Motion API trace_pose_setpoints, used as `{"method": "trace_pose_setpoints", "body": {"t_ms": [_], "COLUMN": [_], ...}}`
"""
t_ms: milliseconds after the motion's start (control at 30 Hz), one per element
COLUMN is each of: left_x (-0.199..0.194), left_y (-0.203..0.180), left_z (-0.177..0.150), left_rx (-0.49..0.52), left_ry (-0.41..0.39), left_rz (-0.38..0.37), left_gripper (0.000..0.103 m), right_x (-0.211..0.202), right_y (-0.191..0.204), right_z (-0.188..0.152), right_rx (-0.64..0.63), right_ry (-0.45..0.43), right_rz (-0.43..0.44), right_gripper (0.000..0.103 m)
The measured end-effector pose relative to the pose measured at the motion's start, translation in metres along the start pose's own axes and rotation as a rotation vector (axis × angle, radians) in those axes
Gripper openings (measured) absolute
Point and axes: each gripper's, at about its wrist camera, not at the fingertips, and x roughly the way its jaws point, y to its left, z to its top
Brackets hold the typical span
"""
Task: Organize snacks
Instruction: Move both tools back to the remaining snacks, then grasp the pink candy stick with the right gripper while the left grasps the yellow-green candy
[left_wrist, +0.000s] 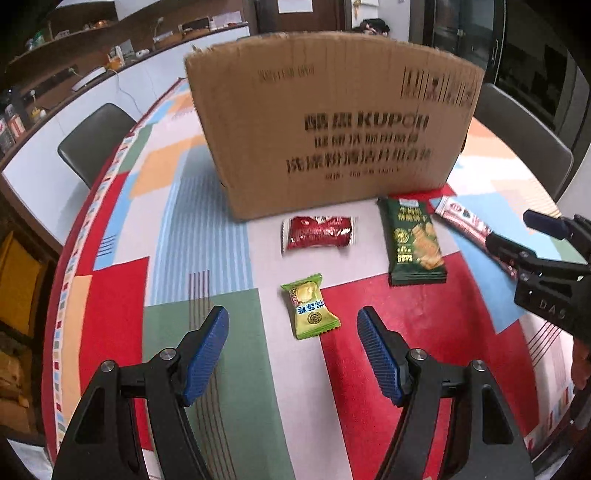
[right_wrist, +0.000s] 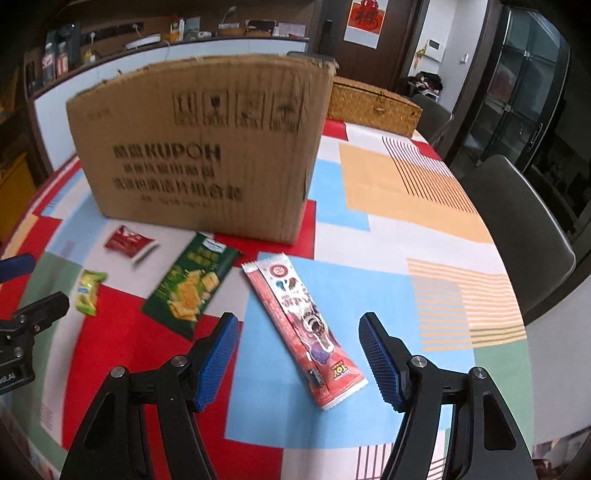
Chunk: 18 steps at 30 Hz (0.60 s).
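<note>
A brown cardboard box (left_wrist: 332, 125) stands at the back of the table; it also shows in the right wrist view (right_wrist: 199, 147). In front of it lie a red snack packet (left_wrist: 317, 232), a small green candy (left_wrist: 309, 307), a dark green cracker pack (left_wrist: 415, 240) and a long red stick pack (right_wrist: 303, 325). My left gripper (left_wrist: 292, 325) is open, with the green candy between its fingertips. My right gripper (right_wrist: 298, 332) is open, its fingertips either side of the red stick pack. The same snacks appear in the right wrist view: red packet (right_wrist: 127, 242), green candy (right_wrist: 88, 291), cracker pack (right_wrist: 192, 284).
The table has a patchwork cloth (right_wrist: 399, 192) of red, blue, orange and green. Dark chairs stand at the left (left_wrist: 92, 140) and the right (right_wrist: 517, 229). A woven basket (right_wrist: 373, 105) sits behind the box. A counter with clutter runs along the back wall.
</note>
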Motion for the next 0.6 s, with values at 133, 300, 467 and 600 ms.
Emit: {"method": "trace_pose_setpoints", "body": {"t_ms": [133,300,467,600], "left_x": [0.014,0.028,0.037,0.042], "left_y": [-0.001,0.002,0.002,0.0], "left_z": [0.002,0.007,0.01,0.011], "left_rx": [0.015,0.008,0.013,0.017], "left_ry": [0.011,0.029,0.041,0.047], "left_rz": [0.012,-0.002,-0.007,-0.016], "left_gripper": [0.071,0.07,0.063,0.058], "right_x": [0.009,0.023,0.031,0.039], "right_y": [-0.001,0.0,0.001,-0.002], "right_z": [-0.001,0.003,0.008,0.011], "right_rx": [-0.012,-0.036,-0.058,-0.067], "right_ry": [0.014,0.046,0.047,0.05], "right_rz": [-0.02,-0.023,-0.021,-0.012], "right_gripper": [0.068,0.068,0.068,0.068]}}
